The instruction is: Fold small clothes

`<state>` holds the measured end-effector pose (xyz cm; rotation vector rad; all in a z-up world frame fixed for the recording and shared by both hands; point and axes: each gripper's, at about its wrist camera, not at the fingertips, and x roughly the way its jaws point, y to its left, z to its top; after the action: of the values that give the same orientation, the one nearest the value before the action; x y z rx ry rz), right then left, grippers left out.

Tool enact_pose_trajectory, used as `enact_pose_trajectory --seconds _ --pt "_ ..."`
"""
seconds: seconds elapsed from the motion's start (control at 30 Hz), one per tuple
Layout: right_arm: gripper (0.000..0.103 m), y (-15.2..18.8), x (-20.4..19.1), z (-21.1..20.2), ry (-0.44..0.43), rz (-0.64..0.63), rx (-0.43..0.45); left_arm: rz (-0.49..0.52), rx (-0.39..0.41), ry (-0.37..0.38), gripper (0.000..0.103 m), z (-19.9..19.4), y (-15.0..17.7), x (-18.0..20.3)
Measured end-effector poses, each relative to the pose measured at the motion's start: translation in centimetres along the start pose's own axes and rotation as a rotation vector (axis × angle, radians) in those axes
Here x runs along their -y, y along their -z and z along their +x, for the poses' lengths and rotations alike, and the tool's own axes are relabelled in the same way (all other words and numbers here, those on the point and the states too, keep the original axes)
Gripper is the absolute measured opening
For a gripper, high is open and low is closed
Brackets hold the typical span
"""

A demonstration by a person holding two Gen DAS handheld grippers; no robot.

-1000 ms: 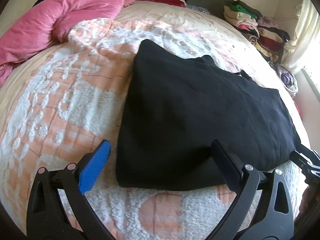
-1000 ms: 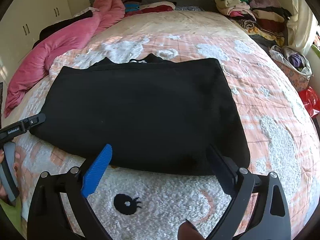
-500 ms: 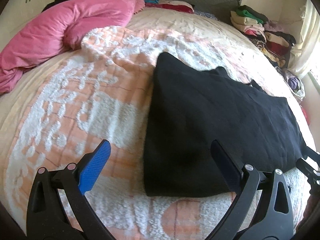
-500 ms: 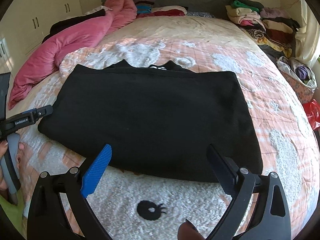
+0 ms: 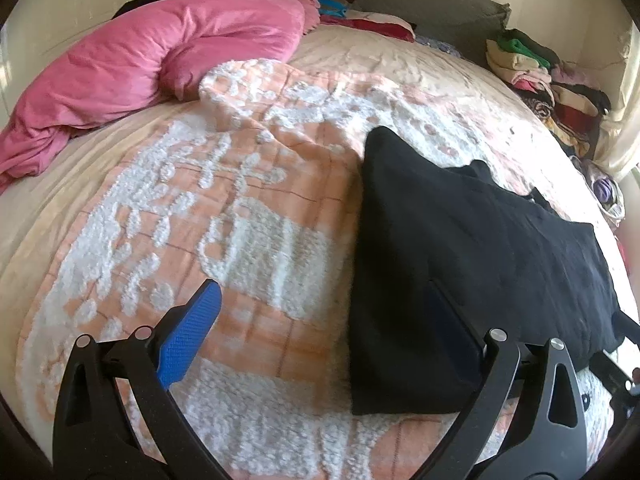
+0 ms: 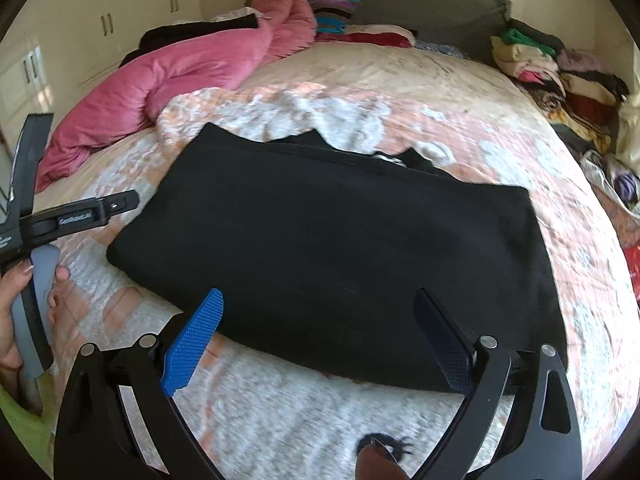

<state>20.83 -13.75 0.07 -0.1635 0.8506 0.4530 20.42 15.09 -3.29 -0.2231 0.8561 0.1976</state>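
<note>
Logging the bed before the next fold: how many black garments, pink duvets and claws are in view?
Black garment: 1, folded flat on the bedspread
Pink duvet: 1
Claws: 2, left claw and right claw, both open
Total: 4

Garment (image 6: pixel 340 256) flat on blanket (image 6: pixel 280 408), duvet (image 6: pixel 192 76) behind-left, clothes pile (image 6: pixel 560 80) behind-right.

A matt black knit garment (image 6: pixel 340 256) lies on a nubbly, tufted peach-and-white bedspread (image 5: pixel 224 216). A pink duvet (image 5: pixel 152 60) looks soft with a faint sheen. Each claw, left (image 5: pixel 324 320) and right (image 6: pixel 328 336), is matt black plastic with blue textured pads (image 6: pixel 194 342) and small metal pins.
</note>
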Motion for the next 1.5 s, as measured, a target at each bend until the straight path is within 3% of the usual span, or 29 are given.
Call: enact_pose_trajectory --seconds 0.3,0.63,0.9,1.23,1.37,1.4,1.5 --pt "0.095 -1.2 -5.9 2.0 -0.039 -0.164 0.012 -0.094 0.006 -0.022 0.094 0.6 -1.3 -3.6" --pt "0.096 -0.8 -11.7 5.2 -0.049 -0.351 -0.009 -0.115 0.004 -0.039 0.094 1.5 -2.5 -4.7" --pt "0.098 -0.2 -14.8 7.9 0.042 -0.496 -0.003 -0.076 -0.01 -0.051 0.094 2.4 -3.2 -3.8" --pt "0.099 -1.6 -14.5 9.8 0.073 -0.481 0.021 -0.071 -0.041 -0.045 0.094 3.8 -3.1 -3.4" --pt "0.097 -1.7 -14.8 9.8 0.098 -0.493 0.058 -0.097 -0.071 0.01 0.094 4.5 -3.2 -3.1" --pt "0.095 -1.7 -14.8 9.6 0.101 -0.493 0.07 -0.104 -0.079 0.026 0.094 4.7 -3.3 -3.0" --pt "0.069 -1.8 -14.6 8.5 0.081 -0.484 0.114 -0.112 -0.085 0.056 0.094 4.9 -3.6 -2.5"
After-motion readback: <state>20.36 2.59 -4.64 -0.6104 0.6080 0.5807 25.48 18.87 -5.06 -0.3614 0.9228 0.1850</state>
